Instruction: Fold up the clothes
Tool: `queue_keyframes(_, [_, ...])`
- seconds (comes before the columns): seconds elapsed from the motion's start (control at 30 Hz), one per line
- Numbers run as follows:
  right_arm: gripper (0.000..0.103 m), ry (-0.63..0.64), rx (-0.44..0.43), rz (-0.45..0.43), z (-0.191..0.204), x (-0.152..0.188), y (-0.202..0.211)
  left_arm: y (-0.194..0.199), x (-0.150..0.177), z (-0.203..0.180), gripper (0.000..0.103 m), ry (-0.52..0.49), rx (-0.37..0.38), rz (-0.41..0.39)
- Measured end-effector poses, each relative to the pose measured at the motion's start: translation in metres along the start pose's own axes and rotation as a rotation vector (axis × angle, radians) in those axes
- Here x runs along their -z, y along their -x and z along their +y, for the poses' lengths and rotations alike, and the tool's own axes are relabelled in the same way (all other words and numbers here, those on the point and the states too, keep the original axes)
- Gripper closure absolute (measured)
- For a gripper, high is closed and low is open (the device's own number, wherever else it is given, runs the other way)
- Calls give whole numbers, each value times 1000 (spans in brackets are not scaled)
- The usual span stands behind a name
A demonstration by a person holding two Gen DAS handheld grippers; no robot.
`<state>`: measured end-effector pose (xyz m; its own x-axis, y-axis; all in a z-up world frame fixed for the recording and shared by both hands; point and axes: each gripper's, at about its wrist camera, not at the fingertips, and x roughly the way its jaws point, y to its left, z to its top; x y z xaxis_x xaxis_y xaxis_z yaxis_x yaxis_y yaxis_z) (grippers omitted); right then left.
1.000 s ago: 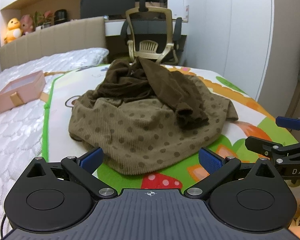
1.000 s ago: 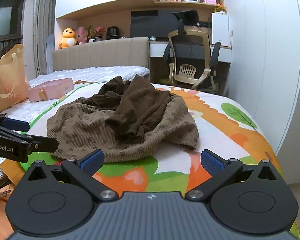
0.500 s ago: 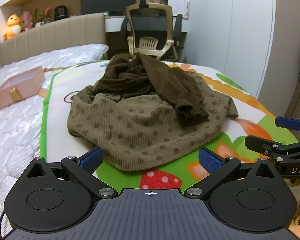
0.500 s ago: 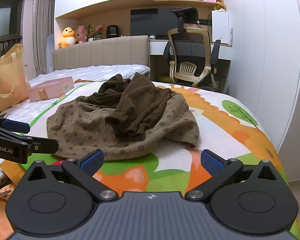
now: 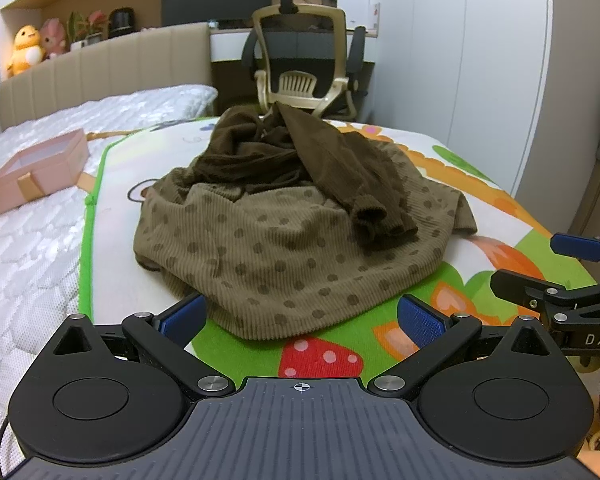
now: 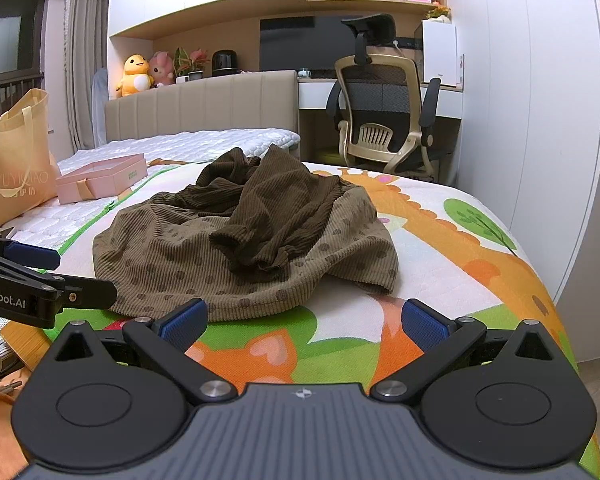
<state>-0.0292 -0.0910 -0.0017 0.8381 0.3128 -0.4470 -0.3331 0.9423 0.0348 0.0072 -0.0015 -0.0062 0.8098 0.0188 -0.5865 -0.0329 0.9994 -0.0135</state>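
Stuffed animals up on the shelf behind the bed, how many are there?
2. A yellow duck plush sits at the left of the ledge above the headboard, and a pink plush leans right beside it. The plant next to them could hide more.

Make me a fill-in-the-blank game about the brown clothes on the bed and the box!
1. The spots on the crumpled garment are shaped like ____.
2. The open box beside the playmat is colored ____.
3. The left hand-held gripper and the right hand-held gripper both have their jaws ____.
4. The dark brown sleeve lies ____ the dotted part.

Missing words: dots; pink; open; on top of
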Motion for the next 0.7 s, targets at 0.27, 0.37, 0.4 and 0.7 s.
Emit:
queue_keyframes(0.27, [0, -4, -1, 2, -1, 0, 0, -1, 0, 1, 0, 7, 2, 7])
queue_keyframes(0.37, [0, -3, -1, 2, -1, 0, 0, -1, 0, 2, 0, 9, 2, 9])
queue_keyframes(0.4, [0, -3, -1, 2, 0, 1, 0, -1, 0, 2, 0, 10, 2, 9])
queue_keyframes(0.7, [0, -8, -2, 8, -1, 1, -1, -2, 0, 2, 0, 10, 5, 12])
